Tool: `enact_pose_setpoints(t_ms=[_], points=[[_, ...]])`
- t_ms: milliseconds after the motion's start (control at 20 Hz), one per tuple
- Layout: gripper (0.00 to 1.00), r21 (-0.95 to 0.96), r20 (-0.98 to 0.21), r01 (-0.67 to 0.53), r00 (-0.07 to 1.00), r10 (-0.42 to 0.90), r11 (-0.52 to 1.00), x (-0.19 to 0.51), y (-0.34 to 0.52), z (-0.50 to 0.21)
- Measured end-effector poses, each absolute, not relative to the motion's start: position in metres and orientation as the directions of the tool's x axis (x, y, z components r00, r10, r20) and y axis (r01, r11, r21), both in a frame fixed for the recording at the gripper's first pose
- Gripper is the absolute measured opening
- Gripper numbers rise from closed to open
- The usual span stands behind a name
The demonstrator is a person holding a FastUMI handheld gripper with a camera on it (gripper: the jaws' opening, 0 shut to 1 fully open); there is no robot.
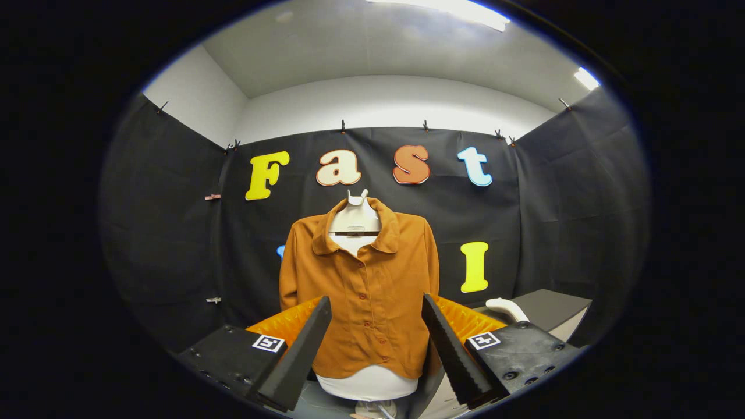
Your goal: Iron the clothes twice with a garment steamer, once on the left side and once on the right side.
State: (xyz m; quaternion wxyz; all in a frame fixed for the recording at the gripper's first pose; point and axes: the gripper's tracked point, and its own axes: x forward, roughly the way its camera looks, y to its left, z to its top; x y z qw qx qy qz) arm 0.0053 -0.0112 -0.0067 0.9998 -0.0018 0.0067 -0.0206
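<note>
Fingers (377,349) spread wide apart, nothing between them, pointing level at the garment. Inner faces ridged; their lower ends are cut off at the bottom of the view. Gripper body blocks on either side each carry a square marker; what lies under them is hidden.

Orange ribbed surface (465,320) shows just behind both fingers, mostly covered by them and by the shirt; cannot tell what it belongs to.

Shirt (364,297), rust-orange, buttoned, collared, hangs upright on a white mannequin torso (355,221) straight ahead, beyond the fingertips. Hem sits between the fingers as seen; white torso shows below the hem and at the open neck. Stand under the torso is hard to make out.

White curved handle (506,308), probably the garment steamer, lies to the right beyond the right finger on a dark bench (553,305); only its top end is visible, the rest blocked by the gripper body.

Open room either side of the shirt, up to the black cloth wall (169,233). Bench edge close on the right.
</note>
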Motion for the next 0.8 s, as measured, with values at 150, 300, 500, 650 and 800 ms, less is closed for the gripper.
enact_pose_setpoints(t_ms=[150, 300, 500, 650, 800], points=[[0.98, 0.004, -0.024, 0.043, 0.999, -0.043, 0.999, 0.007, -0.01, -0.009], [0.98, 0.008, -0.017, 0.04, 0.999, -0.04, 0.999, 0.009, -0.009, -0.008], [0.98, 0.005, -0.017, 0.06, 0.998, -0.06, 0.998, 0.015, -0.003, -0.011], [0.98, 0.003, -0.02, 0.091, 0.996, -0.091, 0.996, 0.018, -0.004, -0.017], [0.99, -0.015, -0.028, 0.129, 0.991, -0.13, 0.992, 0.018, -0.013, -0.022]])
